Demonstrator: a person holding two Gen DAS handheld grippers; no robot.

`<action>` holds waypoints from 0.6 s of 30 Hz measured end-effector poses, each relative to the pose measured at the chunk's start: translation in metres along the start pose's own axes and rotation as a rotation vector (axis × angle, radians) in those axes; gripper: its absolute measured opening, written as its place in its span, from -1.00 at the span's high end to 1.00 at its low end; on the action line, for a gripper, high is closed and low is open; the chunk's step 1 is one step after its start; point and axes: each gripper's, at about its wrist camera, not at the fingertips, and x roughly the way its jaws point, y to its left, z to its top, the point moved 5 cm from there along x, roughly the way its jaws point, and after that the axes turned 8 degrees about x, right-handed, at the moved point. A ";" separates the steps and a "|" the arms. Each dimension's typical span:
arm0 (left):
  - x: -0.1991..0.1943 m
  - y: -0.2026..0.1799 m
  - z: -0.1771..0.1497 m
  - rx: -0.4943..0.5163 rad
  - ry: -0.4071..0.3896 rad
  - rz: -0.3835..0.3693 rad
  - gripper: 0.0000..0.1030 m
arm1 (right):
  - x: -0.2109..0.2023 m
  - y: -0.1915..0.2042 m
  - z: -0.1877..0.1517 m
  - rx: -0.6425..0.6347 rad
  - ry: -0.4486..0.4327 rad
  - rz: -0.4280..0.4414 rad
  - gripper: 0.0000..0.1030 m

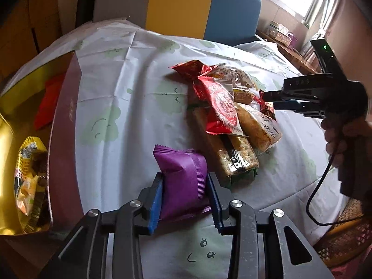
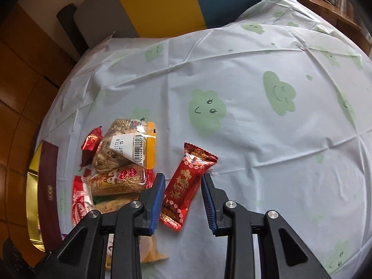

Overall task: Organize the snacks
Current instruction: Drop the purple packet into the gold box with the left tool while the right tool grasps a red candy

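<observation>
A purple snack packet [image 1: 183,176] sits between the blue pads of my left gripper [image 1: 184,176], which is shut on it just above the tablecloth. In the right wrist view my right gripper [image 2: 182,176] is shut on a red and gold packet [image 2: 186,181] that leans up to the right. The left wrist view shows that right gripper [image 1: 269,102] at the right edge of the snack pile [image 1: 223,107], with the red packet at its fingertips. The pile [image 2: 121,162] holds red packets, cracker packs and clear bags of nut bars.
A maroon box with a gold lining [image 1: 65,127] stands open at the table's left edge, with a red packet and a yellow packet inside. The same box [image 2: 47,186] shows at the lower left in the right wrist view. A white cloth with green clouds [image 2: 255,116] covers the table. A person's hand [image 1: 337,139] holds the right gripper.
</observation>
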 end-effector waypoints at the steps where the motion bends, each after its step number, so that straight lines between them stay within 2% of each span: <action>1: 0.000 0.000 -0.001 0.001 0.000 0.004 0.26 | 0.004 0.001 0.000 -0.015 -0.001 -0.011 0.38; 6: 0.000 -0.005 -0.001 0.032 -0.013 0.029 0.29 | 0.006 0.011 -0.002 -0.141 -0.038 -0.127 0.48; 11: -0.017 0.002 -0.001 -0.002 -0.014 -0.001 0.30 | 0.011 0.002 -0.002 -0.166 -0.001 -0.156 0.47; 14: -0.043 0.013 0.005 -0.029 -0.072 -0.017 0.30 | 0.012 0.008 -0.007 -0.231 -0.021 -0.207 0.47; 18: -0.080 0.044 0.017 -0.103 -0.146 -0.001 0.29 | 0.012 0.009 -0.008 -0.235 -0.026 -0.216 0.48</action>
